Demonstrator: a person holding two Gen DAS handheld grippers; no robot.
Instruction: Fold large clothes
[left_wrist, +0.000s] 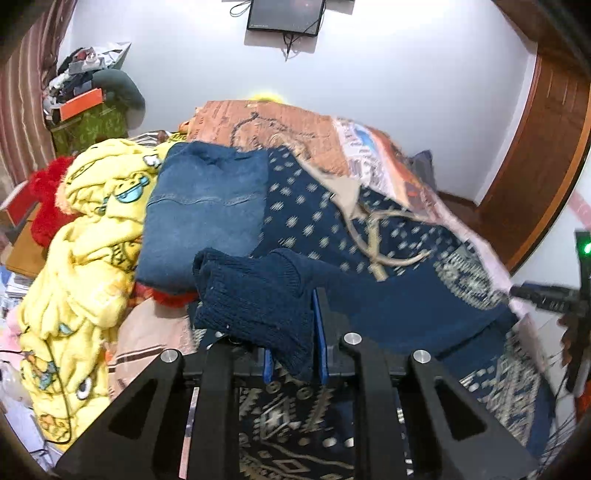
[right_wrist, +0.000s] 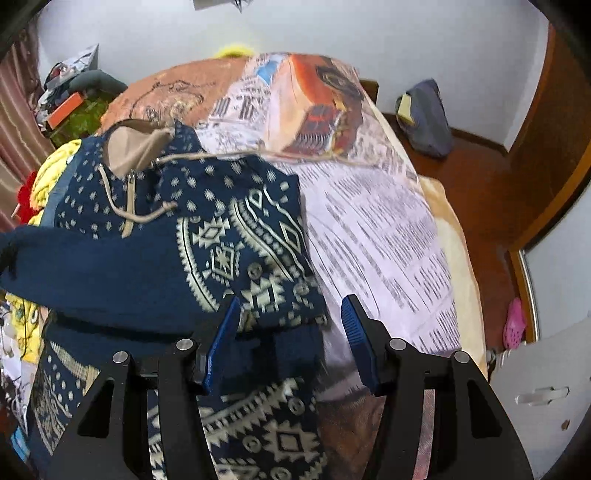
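A large navy hoodie with cream patterns (right_wrist: 236, 243) lies spread on the bed; it also shows in the left wrist view (left_wrist: 369, 258). Its tan-lined hood (right_wrist: 136, 147) and drawstrings lie toward the far end. My left gripper (left_wrist: 295, 354) is shut on the ribbed navy sleeve cuff (left_wrist: 255, 299) and holds the sleeve raised across the body. My right gripper (right_wrist: 288, 332) is open, its blue pads (right_wrist: 356, 339) straddling the hoodie's right edge without pinching it.
The bed has a newspaper-print cover (right_wrist: 376, 229). Folded jeans (left_wrist: 203, 218) and a yellow cartoon blanket (left_wrist: 85, 258) lie at the left. A red plush (left_wrist: 48, 206) sits beyond. A wooden door (left_wrist: 546, 147) stands at the right, and cluttered shelves (left_wrist: 81, 99) at the far left.
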